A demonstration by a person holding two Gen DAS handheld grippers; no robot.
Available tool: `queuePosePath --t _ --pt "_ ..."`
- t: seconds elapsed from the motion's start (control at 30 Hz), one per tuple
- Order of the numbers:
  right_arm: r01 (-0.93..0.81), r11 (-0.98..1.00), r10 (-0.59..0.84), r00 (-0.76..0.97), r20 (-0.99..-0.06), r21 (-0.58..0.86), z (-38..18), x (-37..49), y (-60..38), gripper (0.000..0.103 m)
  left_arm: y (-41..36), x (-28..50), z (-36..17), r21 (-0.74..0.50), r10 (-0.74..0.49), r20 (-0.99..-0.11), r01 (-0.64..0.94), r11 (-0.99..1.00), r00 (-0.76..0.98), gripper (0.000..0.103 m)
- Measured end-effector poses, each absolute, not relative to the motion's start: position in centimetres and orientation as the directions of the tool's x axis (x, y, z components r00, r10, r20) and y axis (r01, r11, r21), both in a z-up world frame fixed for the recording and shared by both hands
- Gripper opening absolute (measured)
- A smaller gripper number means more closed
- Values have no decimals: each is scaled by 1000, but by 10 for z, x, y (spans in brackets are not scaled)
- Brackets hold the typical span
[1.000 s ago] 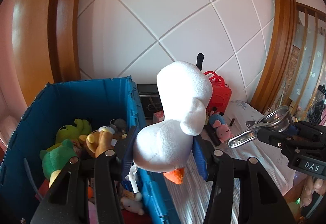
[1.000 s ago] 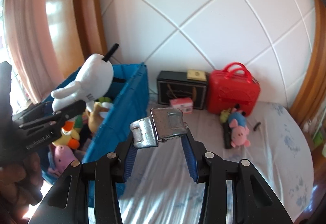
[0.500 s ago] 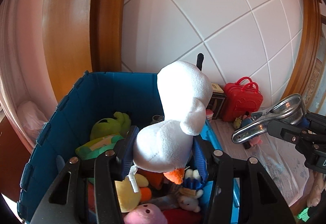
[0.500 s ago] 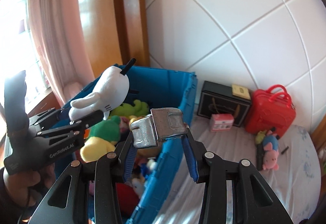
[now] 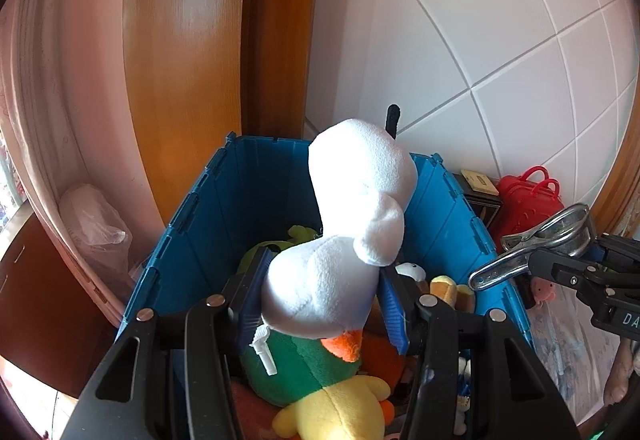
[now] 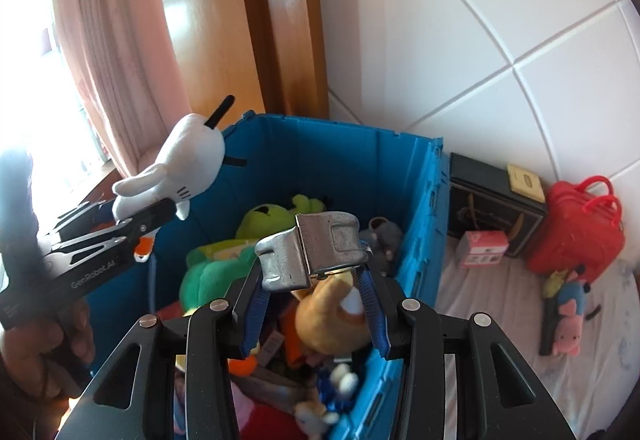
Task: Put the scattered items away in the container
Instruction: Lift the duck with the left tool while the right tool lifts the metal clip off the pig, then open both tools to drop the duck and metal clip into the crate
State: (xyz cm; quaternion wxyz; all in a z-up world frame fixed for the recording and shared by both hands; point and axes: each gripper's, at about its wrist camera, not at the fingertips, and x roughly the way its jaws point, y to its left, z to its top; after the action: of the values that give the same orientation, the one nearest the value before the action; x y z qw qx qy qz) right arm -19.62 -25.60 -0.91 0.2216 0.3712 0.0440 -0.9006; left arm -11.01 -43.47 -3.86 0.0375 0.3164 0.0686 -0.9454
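Observation:
My left gripper (image 5: 320,304) is shut on a white plush goose (image 5: 340,248) with an orange foot, held above the open blue crate (image 5: 200,224). The goose also shows in the right wrist view (image 6: 180,172), over the crate's left side. My right gripper (image 6: 312,300) is shut on a metal scoop (image 6: 316,248), held above the blue crate (image 6: 416,208); the scoop also shows in the left wrist view (image 5: 536,244). The crate holds several plush toys, among them a green frog (image 6: 272,220) and a yellow-green duck (image 5: 332,400).
On the bed sheet (image 6: 500,300) right of the crate lie a black box (image 6: 488,200), a red toy case (image 6: 576,228), a small pink box (image 6: 484,248) and a pink pig plush (image 6: 568,324). A wooden frame (image 5: 188,52) and pink curtain (image 6: 112,52) stand behind the crate.
Both grippers have moved left, from over the bed to above the crate, still holding the goose and the scoop.

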Motion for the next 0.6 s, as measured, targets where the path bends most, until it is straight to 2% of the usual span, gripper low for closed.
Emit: queuePosePath --t 0.6 --pt "470 -878 -387 -589 -709 90 -16 -243 -296 42 -452 -124 -31 -70 -105 -595 182 -981 -797 50"
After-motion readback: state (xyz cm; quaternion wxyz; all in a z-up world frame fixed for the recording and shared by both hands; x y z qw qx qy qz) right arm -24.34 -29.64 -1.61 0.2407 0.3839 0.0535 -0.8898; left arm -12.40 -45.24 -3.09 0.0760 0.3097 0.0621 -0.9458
